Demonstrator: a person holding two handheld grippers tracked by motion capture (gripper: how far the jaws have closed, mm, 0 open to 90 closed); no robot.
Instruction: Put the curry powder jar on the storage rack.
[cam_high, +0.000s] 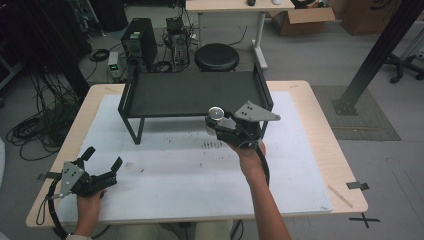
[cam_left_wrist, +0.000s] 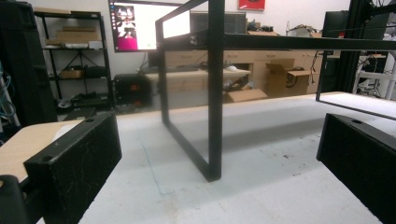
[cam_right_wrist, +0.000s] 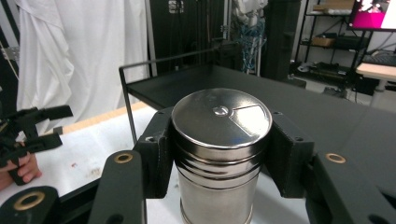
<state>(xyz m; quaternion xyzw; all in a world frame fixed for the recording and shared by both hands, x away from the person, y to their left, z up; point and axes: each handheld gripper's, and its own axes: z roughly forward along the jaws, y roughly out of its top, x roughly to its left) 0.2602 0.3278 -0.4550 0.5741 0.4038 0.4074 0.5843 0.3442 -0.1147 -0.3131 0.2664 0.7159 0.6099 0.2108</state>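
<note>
The right gripper (cam_high: 216, 123) is clamped on a steel shaker (cam_high: 216, 114), one black jaw pressed against each side of its cylindrical body just under the lid. In the right gripper view the steel shaker (cam_right_wrist: 219, 149) stands upright, its long axis vertical and its flat lid facing up, with a small centre rivet and a wedge-shaped panel on that lid pointing toward the far right of the picture. In the high view the shaker is held above the white mat (cam_high: 170, 165), just in front of the front edge of the black rack (cam_high: 195, 92) and near the rack's right end; whether its base touches the mat cannot be told. The rack stands on thin legs at the far half of the wooden table (cam_high: 320, 120). The left gripper (cam_high: 102, 159) sits low near the table's front left corner, well apart from the shaker, its jaws spread wide and holding nothing. In the left gripper view those jaws frame a leg of the black rack (cam_left_wrist: 215, 93) farther along the mat.
</note>
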